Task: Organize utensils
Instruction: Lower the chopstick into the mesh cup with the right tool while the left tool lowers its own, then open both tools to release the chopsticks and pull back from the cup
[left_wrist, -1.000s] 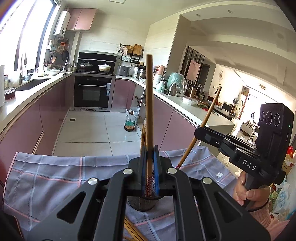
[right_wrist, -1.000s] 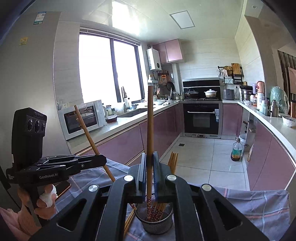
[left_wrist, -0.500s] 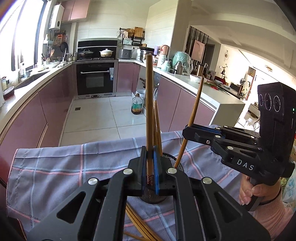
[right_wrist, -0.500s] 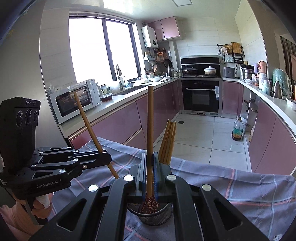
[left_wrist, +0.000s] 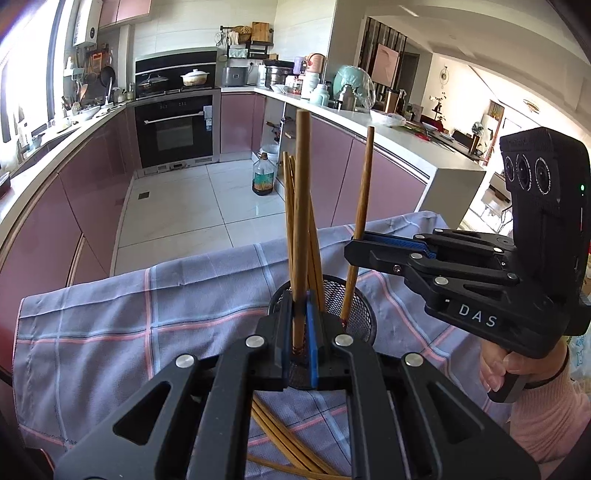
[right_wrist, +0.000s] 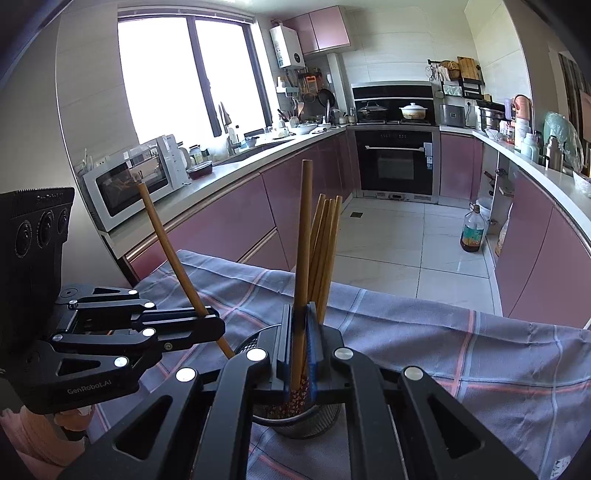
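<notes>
room: a kitchen with pink cabinet fronts (right_wrist: 236, 218) along both sides, a black built-in oven (left_wrist: 173, 133) at about 11 o'clock in the left wrist view, and an oil bottle (right_wrist: 472, 232) standing on the tiled floor

surface: a grey checked cloth (left_wrist: 110, 317) with pink lines covers the table; loose chopsticks (left_wrist: 280, 443) lie on it at 6 o'clock, just beside the holder and partly hidden under the left claw

holder: a dark mesh utensil holder (left_wrist: 358, 314) stands upright on the cloth, dead ahead of both claws, with a bundle of chopsticks (right_wrist: 325, 240) already standing in it

left claw: the left gripper (left_wrist: 301, 332) is pinched narrow on the left chopstick (left_wrist: 303, 192), which stands nearly upright at 12 o'clock; its patterned lower end is down at the holder's mouth, apparently inside the rim

right claw: the right gripper (right_wrist: 301, 350) is also clamped narrow on the right chopstick (right_wrist: 304, 229), long axis upright; its decorated tip sits inside the holder

key relation: the holder lies straight below each held tip, so the coming move looks like a plain let-go, not a reach; both sticks run along the holder's own axis, the left one leaning a little toward 11 o'clock as the right wrist view shows it

nearer hand: neither clearly; both claws crowd the same rim from opposite sides, near each other but apart

risk: I judge the leaning left stick could tip outward on release
</notes>
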